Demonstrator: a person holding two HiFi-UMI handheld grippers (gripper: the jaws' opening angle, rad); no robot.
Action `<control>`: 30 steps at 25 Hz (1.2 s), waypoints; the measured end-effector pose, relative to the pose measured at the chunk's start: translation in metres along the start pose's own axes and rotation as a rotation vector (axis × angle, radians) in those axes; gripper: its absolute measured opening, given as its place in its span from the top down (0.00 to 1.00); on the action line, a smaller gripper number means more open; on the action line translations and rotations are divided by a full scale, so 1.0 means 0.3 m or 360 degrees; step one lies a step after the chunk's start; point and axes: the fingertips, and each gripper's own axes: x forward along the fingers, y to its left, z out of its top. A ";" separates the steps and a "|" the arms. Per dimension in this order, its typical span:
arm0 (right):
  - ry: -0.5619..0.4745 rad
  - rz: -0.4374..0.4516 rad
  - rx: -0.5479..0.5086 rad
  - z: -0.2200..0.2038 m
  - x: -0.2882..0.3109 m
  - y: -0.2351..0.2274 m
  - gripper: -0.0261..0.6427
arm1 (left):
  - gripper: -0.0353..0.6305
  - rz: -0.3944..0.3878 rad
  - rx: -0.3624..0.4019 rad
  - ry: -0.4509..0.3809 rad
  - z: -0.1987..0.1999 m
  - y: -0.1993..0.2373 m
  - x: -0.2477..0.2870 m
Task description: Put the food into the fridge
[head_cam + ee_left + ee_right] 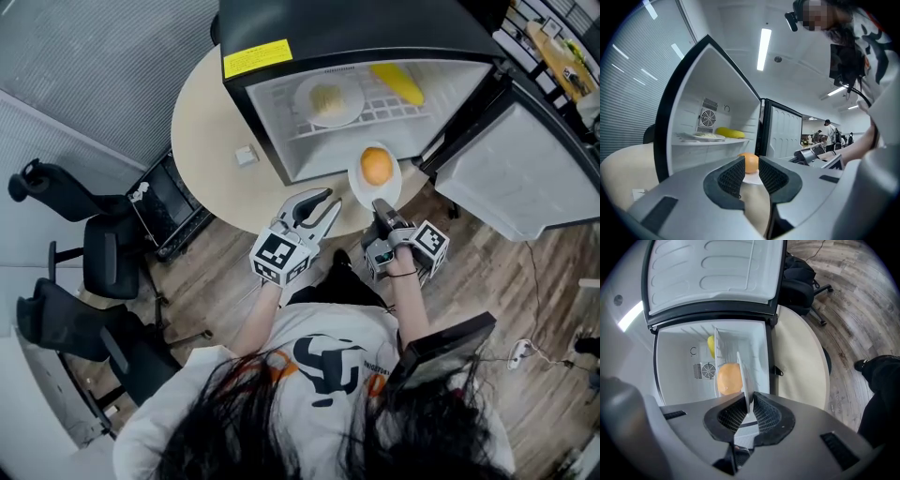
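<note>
An orange (376,166) lies on a small white plate (359,187) that hangs in front of the open fridge (375,103). My right gripper (380,206) is shut on the plate's near rim. In the right gripper view the plate (743,376) stands edge-on between the jaws of the right gripper (750,404), with the orange (729,378) beside it. My left gripper (328,201) hovers open and holds nothing, just left of the plate. Past the left gripper (751,171) the orange (751,161) shows. On the fridge's wire shelf (386,114) sit a plate of food (328,98) and a yellow banana (397,82).
The fridge stands on a round beige table (206,131) with its door (506,178) swung out to the right. A small white square thing (246,156) lies on the table. Black office chairs (94,253) stand at the left on the wood floor.
</note>
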 end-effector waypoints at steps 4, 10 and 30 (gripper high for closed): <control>0.0035 -0.0013 -0.0026 0.068 0.078 -0.028 0.90 | 0.80 -0.0012 -0.0001 0.0031 -0.015 0.014 0.054; 0.0091 -0.0111 -0.0123 0.140 0.191 -0.110 0.90 | 0.80 0.0009 -0.0022 0.0057 -0.035 0.052 0.096; 0.0058 -0.0151 0.0008 0.205 0.408 -0.081 0.90 | 0.80 0.0104 -0.0059 0.0105 -0.061 0.148 0.101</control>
